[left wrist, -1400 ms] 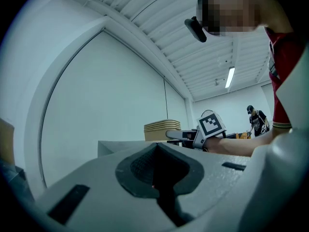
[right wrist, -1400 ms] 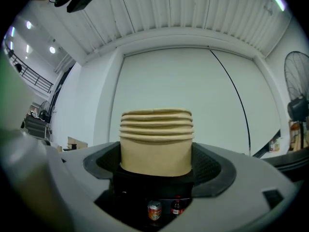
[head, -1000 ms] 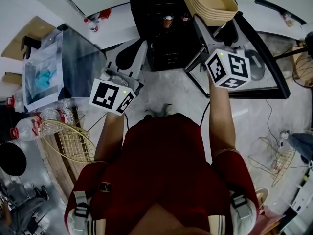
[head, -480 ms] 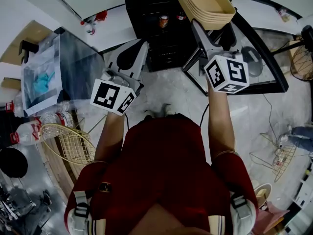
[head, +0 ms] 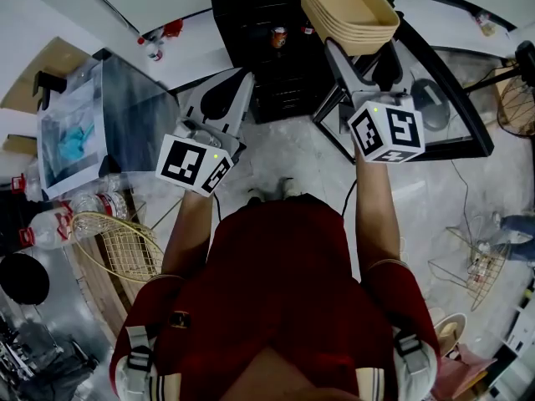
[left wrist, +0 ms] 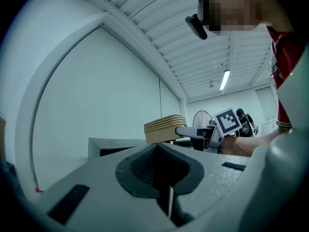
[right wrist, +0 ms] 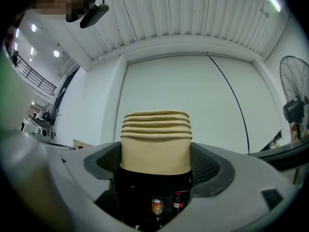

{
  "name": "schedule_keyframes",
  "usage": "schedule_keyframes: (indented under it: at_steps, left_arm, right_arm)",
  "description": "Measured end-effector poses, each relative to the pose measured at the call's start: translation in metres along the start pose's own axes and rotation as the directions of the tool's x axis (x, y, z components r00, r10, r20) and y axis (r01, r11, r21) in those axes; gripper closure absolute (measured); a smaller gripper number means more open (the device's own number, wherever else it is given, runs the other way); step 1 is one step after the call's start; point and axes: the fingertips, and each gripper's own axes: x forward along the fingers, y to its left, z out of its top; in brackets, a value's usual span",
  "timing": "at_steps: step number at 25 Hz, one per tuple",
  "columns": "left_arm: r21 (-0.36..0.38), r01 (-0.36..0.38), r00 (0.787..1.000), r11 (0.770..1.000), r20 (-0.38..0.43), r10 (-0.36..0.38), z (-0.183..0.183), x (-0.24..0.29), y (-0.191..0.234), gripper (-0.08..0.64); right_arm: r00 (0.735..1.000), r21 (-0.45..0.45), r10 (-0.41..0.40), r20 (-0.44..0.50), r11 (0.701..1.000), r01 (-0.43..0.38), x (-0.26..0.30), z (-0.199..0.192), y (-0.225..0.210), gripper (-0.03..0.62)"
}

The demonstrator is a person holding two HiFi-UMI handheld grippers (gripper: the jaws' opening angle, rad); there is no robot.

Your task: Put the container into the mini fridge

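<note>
Right hand-held gripper (right wrist: 155,164) pinches container stack (right wrist: 154,134) in front of mini fridge (head: 267,65). Left hand-held gripper (left wrist: 161,178) closed, empty. Tall stack may hit cans (head: 278,36) inside fridge, slip.

**Fridge mostly in shadow, container clipped**

In the head view the top edge cuts off the far end of the container (head: 347,11) and the far part of the fridge (head: 251,7). The container covers the tips of the right gripper (head: 361,55). The fridge's inside is too dark to make out. The labels on a can (head: 278,37) and a bottle (head: 311,30) are too small to read. In the right gripper view the container blocks the fridge's upper part. In the left gripper view, a far person (left wrist: 246,121) is too small to detail.
</note>
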Motion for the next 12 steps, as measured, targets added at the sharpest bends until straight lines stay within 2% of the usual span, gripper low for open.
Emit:
schedule_keyframes:
  at_steps: [12]
  left_arm:
    - [0.019, 0.016, 0.999, 1.0, -0.028, -0.016, -0.005, 0.014, -0.003, 0.554]
  right_arm:
    - [0.999, 0.002, 0.021, 0.029, 1.0, -0.021, -0.006, -0.004, -0.002, 0.146]
